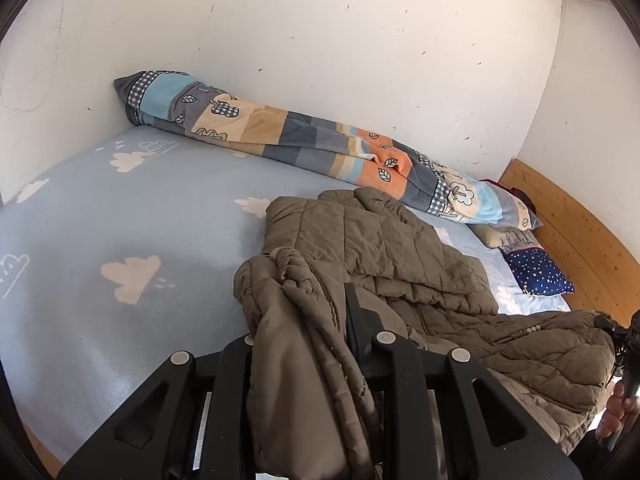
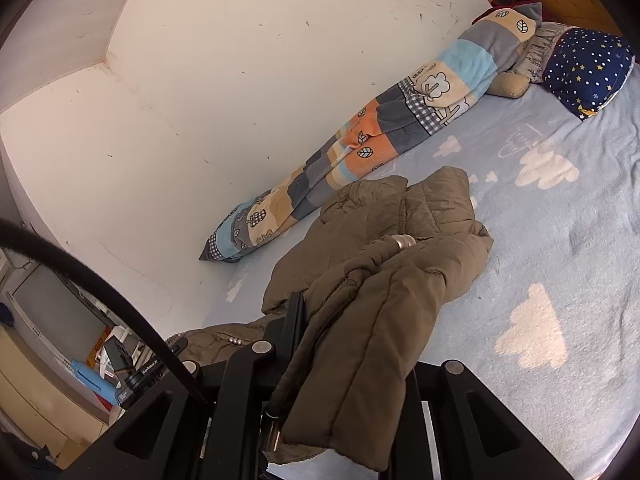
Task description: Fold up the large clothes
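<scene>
At the bottom of the left view, the left gripper [image 1: 320, 364] is seen pinching a bunched edge of the brown coat [image 1: 384, 256]. At the bottom of the right view, the right gripper [image 2: 344, 360] is seen pinching another thick part of the same coat [image 2: 384, 280], which hangs down over its fingers. In both views the rest of the coat is spread in a loose heap across the middle of the frame, on the blue bed [image 1: 120, 220] with white clouds. At the right edge of the left view, a hand [image 1: 618, 412] is seen on the other tool.

Past the coat, a rolled blanket [image 1: 304, 140] is laid along the white wall [image 1: 320, 32]. Near the far end, toward the right in the left view, a star pillow [image 1: 538, 272] is set by the wooden headboard [image 1: 576, 232].

The coat looks puffy and slick, so it could be dropped if only a thin bit is held. If one side is lifted higher than the other, the fold may come out crooked. If it is swung too far, the blanket could be bumped.
</scene>
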Demonstrator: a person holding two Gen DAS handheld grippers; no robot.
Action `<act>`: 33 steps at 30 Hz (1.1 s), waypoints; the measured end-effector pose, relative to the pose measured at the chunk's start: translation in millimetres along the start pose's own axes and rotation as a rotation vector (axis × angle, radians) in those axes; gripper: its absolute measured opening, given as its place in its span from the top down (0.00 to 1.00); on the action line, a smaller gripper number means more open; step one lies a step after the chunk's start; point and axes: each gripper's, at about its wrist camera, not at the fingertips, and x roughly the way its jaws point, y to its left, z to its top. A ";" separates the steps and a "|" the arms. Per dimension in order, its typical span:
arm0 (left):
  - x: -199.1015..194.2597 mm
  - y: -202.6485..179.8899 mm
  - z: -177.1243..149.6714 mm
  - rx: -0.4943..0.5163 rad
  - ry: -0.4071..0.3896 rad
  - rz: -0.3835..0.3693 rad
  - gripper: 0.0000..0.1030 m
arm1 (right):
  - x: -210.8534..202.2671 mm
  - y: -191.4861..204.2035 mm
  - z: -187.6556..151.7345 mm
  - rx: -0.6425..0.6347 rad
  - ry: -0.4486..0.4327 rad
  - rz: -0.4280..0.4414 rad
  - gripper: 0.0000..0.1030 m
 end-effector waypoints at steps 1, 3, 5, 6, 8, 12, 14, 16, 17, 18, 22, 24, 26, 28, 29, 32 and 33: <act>0.1 -0.4 1.4 0.000 -0.003 -0.001 0.79 | -0.2 0.0 -0.3 -0.002 -0.002 0.000 0.83; 1.4 -1.6 5.1 -0.002 -0.006 -0.002 0.79 | 0.6 1.7 0.8 -0.007 -0.006 0.002 0.83; 4.0 -2.6 10.3 -0.005 -0.011 -0.004 0.79 | 2.2 2.5 3.2 -0.004 -0.012 0.005 0.83; 5.2 -2.7 12.4 -0.006 -0.012 -0.003 0.79 | 3.1 3.7 5.1 -0.004 -0.014 0.007 0.83; 8.7 -3.5 18.6 -0.009 -0.018 -0.005 0.79 | 5.1 5.1 10.0 0.001 -0.019 0.011 0.83; 17.6 -3.2 33.0 -0.032 -0.020 -0.007 0.78 | 9.2 8.2 22.2 -0.004 -0.032 0.015 0.83; 23.7 -2.7 41.4 -0.042 -0.019 -0.003 0.78 | 13.5 8.5 30.0 0.001 -0.040 0.023 0.83; 31.3 -3.6 51.4 -0.043 -0.014 -0.003 0.77 | 19.0 7.9 38.7 0.006 -0.050 0.031 0.83; 34.2 -3.8 55.4 -0.046 -0.013 -0.004 0.77 | 23.1 7.7 44.4 0.007 -0.054 0.034 0.83; 37.7 -4.0 60.0 -0.049 -0.012 -0.005 0.77 | 26.3 7.4 48.5 0.008 -0.057 0.037 0.83; 53.6 -6.0 77.5 -0.051 -0.015 -0.001 0.77 | 40.3 8.0 68.5 0.006 -0.073 0.050 0.83; 61.4 -6.8 84.2 -0.052 -0.015 0.001 0.77 | 45.7 8.1 76.7 0.005 -0.081 0.052 0.83; 70.9 -7.1 90.9 -0.061 -0.011 0.003 0.76 | 52.4 6.5 84.2 0.013 -0.086 0.053 0.83; 83.7 -7.3 99.7 -0.073 0.001 0.011 0.76 | 59.2 4.1 91.6 0.019 -0.085 0.053 0.83; 90.5 -7.2 105.1 -0.079 0.007 0.013 0.76 | 61.7 3.8 94.8 0.019 -0.086 0.052 0.83; 105.1 -7.2 118.1 -0.089 0.021 0.018 0.76 | 75.8 0.5 108.2 0.022 -0.088 0.046 0.83; 112.2 -6.4 123.3 -0.097 0.027 0.017 0.76 | 81.4 -1.4 113.1 0.026 -0.090 0.044 0.83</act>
